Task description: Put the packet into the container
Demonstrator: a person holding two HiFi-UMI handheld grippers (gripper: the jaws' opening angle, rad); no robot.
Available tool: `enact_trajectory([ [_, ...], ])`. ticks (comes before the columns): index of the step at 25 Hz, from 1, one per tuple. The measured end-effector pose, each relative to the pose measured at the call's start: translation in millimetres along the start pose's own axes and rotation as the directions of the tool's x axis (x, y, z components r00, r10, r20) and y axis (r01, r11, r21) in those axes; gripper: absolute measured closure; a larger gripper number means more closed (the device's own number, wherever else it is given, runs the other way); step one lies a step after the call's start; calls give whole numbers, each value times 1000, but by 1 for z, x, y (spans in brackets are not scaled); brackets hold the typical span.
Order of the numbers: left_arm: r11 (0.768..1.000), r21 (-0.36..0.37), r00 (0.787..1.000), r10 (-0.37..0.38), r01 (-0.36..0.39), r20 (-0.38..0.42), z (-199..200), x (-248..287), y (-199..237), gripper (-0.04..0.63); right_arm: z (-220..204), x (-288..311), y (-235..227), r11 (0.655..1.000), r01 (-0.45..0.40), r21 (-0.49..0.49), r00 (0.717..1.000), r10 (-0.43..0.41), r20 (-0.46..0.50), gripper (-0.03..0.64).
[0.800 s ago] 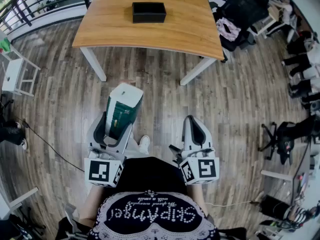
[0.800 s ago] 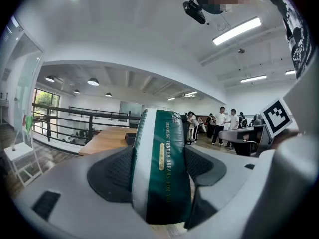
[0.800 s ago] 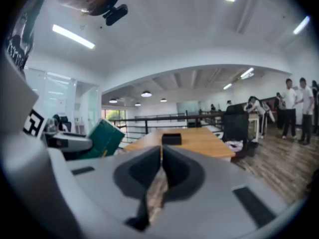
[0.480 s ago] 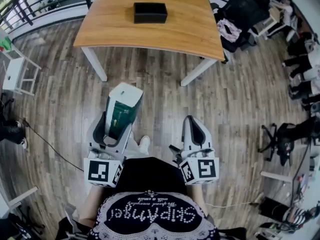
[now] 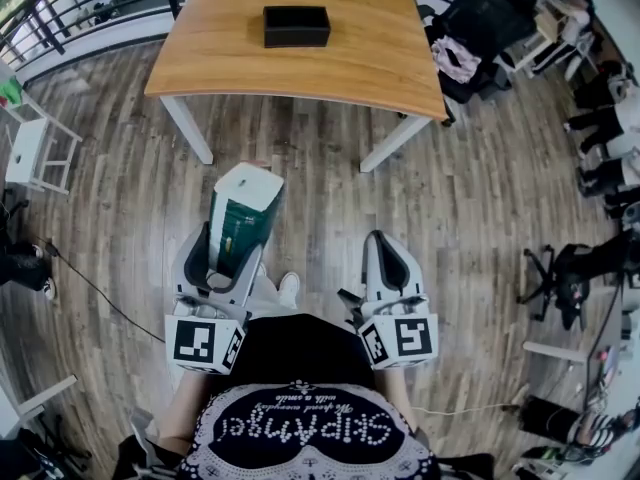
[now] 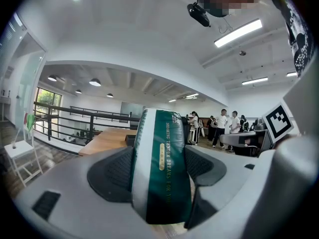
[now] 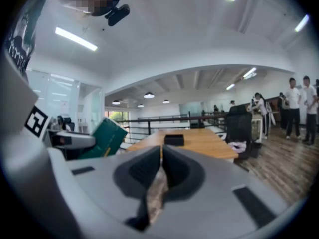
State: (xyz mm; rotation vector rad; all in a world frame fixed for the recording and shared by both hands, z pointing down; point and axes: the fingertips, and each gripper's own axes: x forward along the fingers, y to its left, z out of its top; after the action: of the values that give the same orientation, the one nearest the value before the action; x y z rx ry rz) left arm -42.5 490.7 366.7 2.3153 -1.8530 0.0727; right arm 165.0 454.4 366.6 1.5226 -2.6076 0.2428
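Green-and-white packet (image 5: 245, 206): clamped between the jaws of the left gripper (image 5: 236, 250), jutting out over the plank floor (image 5: 470, 198); gold lettering down its side legible only in the left gripper view. Right gripper (image 5: 391, 260): jaws pressed together, nothing between. Black container (image 5: 296, 26): on wooden table (image 5: 330, 68), well ahead of both grippers (open top seen only from the head view).

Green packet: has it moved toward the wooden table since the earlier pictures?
No: in the head view the packet keeps the same gap to the table.
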Motion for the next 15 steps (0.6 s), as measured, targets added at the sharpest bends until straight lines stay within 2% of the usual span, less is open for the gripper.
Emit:
enact_trajectory([
  [4,1000,4,1000,2,-2,12,3,0,0,250,4,-2,0,999,-25,33,999,23,43,580],
  [15,1000,-7,1000,25,-25,14,7,11,18,250,2,7,-12,999,1,54,1000,-3,30,578],
])
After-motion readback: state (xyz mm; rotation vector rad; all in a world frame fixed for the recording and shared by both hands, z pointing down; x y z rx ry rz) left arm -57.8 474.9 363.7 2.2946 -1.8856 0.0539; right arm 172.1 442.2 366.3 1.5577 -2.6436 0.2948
